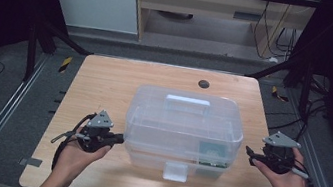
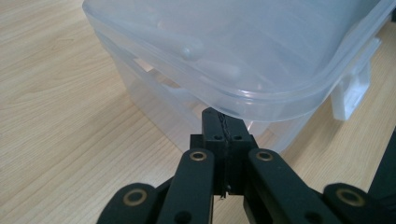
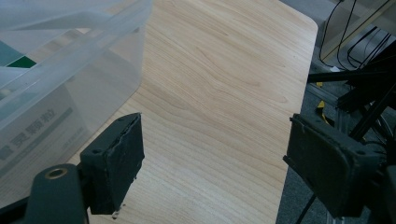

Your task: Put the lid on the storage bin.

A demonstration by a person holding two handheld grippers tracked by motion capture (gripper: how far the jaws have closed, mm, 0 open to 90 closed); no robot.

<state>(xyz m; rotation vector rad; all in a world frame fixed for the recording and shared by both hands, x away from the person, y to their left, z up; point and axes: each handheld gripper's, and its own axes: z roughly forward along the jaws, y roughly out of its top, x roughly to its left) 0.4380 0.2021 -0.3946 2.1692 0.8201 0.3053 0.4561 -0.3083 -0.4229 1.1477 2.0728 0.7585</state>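
Left gripper (image 2: 223, 122): jaws pressed together, nothing between them, tips just under the lid rim of the clear plastic storage box (image 2: 243, 51) at its left end. High view puts that gripper (image 1: 117, 139) beside the box (image 1: 184, 127), mid-table. Right gripper (image 3: 212, 158): jaws wide, only bare wooden table (image 3: 219, 84) between the pads; box wall to one side, apart from the pad. High view: right gripper (image 1: 250, 155) just off the box's right end, not touching. Front latch (image 1: 175, 172) and top handle (image 1: 187, 103) visible there; right gripper view adds a printed label (image 3: 32, 135) behind the wall, text unreadable.
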